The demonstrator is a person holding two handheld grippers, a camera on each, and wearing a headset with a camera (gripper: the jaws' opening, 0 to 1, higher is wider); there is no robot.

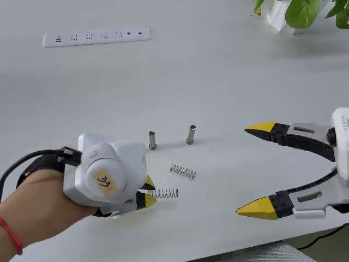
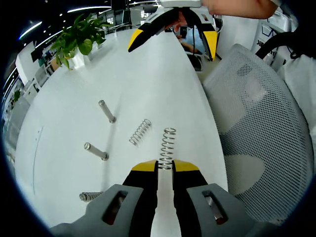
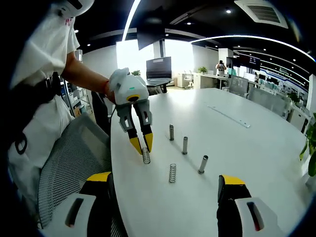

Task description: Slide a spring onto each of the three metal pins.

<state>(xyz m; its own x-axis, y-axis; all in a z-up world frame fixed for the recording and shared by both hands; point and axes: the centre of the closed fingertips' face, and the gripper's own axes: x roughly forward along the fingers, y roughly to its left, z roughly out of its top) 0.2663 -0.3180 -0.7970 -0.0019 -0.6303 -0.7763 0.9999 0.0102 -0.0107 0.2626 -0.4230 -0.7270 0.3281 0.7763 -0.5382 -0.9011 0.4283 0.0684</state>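
Left claw (image 1: pixel 148 191): closed to a narrow gap on one end of the gripped spring (image 1: pixel 165 193), which juts forward from the yellow tips and lies low along the worktop (image 1: pixel 218 76). Whether it touches the surface cannot be told. The end grip leaves most of the coil and its open far end free, judged suitable for threading over a pin. Right claw (image 1: pixel 251 169): spread wide, holding nothing, hovering over the worktop's near edge well apart from the parts. It is judged to be standing clear, perhaps in reserve for steadying. Free spring (image 1: pixel 182 171): lying flat just beyond the gripped one, between it and the pins. Bare pin (image 1: pixel 152 140) and second bare pin (image 1: pixel 191 134): both upright on slightly wider bases, near each other, neither carrying a coil. Fitted pin (image 3: pixel 171 132): upright in line with the other two, on the side farthest from the right claw, and appears to carry a coil already. Assessment: one pin of three done, two outstanding. The next move calls for lifting the gripped spring, turning it upright and aligning its open end over a bare pin's top. The risks are the thin coil bending off-axis or a pin being knocked over.
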